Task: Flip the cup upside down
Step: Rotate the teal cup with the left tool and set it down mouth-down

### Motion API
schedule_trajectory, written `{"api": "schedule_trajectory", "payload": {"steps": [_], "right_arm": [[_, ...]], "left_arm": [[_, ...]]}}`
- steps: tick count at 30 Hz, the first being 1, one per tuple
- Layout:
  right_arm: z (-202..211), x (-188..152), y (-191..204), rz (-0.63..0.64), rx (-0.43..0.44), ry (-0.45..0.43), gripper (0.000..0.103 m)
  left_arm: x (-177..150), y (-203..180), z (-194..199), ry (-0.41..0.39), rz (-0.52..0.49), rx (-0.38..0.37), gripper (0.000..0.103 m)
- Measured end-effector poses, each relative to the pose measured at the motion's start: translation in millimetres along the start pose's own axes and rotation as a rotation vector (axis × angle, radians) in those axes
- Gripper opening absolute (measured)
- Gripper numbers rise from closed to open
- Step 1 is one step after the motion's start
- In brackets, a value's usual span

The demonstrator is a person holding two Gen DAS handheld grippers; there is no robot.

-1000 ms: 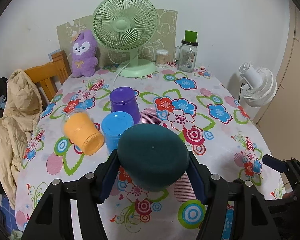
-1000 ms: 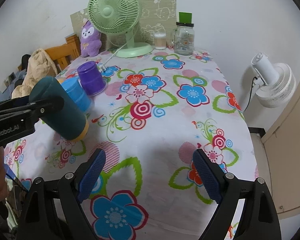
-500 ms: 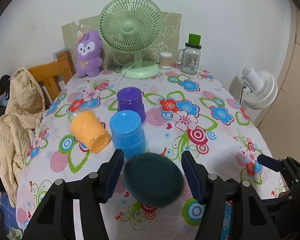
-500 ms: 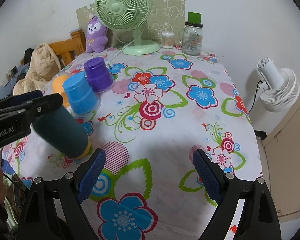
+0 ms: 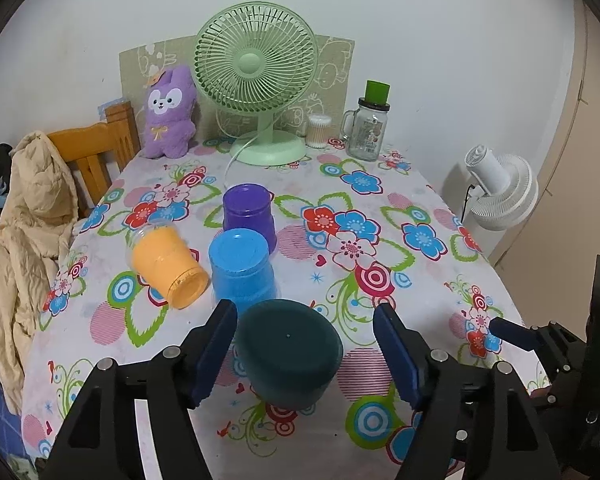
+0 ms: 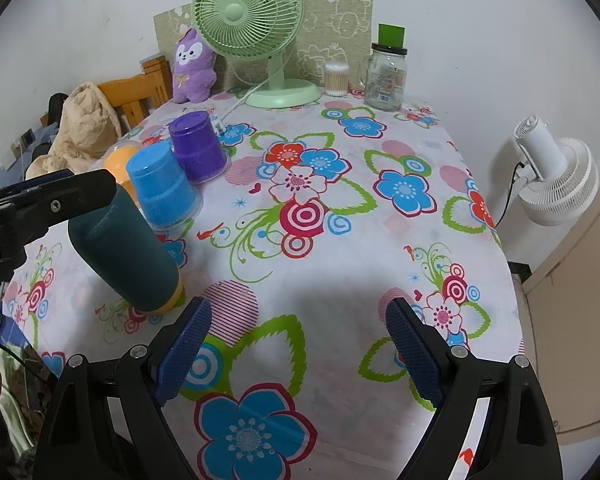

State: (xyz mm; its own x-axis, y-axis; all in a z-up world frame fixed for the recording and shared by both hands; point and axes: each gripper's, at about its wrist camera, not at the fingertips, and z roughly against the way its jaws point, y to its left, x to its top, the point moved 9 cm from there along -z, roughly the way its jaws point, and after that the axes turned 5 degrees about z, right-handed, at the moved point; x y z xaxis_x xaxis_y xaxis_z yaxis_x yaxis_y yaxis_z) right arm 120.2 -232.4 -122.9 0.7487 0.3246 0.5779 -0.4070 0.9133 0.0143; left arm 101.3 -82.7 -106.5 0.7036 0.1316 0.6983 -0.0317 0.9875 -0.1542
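Observation:
A dark teal cup stands upside down on the flowered tablecloth, between the fingers of my left gripper. The jaws are open, with gaps on both sides of the cup. In the right wrist view the teal cup leans, its yellow rim touching the cloth, with the left gripper's finger beside it. A blue cup and a purple cup stand upside down behind it. An orange cup lies on its side. My right gripper is open and empty over the table's near edge.
A green desk fan, a purple plush toy, a glass jar and a cotton-swab tub stand at the back. A wooden chair with a beige jacket is at the left. A white floor fan stands at the right.
My left gripper lowered the teal cup to the tablecloth in front of the blue cup, then opened and let go of it. The right gripper stayed open.

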Motion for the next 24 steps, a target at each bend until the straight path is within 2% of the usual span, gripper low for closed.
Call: {"api": "schedule_trajectory", "payload": {"steps": [7,10,12,16,21,24], "right_arm": [[2.5,0.4,0.3,-0.006,-0.008,-0.002,0.091],[4.7,2.0,2.3,-0.001,-0.010,-0.007,0.091],[6.1,3.8,3.5,0.002,-0.015,-0.011,0.091],[9.2,8.4,6.7,-0.002,-0.017,-0.023,0.091],[14.5,12.9,16.4,0.026,-0.016,-0.034,0.091],[18.8,17.7,21.6,0.036,-0.017,-0.047,0.098]], "left_arm": [[0.3,2.2,2.7,-0.005,0.002,0.004,0.077],[0.6,5.3,5.8,-0.019,-0.002,0.028,0.084],[2.1,7.9,9.6,-0.041,-0.015,0.056,0.094],[4.2,15.6,20.5,-0.074,-0.028,0.083,0.103],[-2.7,30.4,27.6,-0.080,-0.005,0.087,0.103],[-4.1,37.4,32.3,-0.077,0.016,0.073,0.103]]}}
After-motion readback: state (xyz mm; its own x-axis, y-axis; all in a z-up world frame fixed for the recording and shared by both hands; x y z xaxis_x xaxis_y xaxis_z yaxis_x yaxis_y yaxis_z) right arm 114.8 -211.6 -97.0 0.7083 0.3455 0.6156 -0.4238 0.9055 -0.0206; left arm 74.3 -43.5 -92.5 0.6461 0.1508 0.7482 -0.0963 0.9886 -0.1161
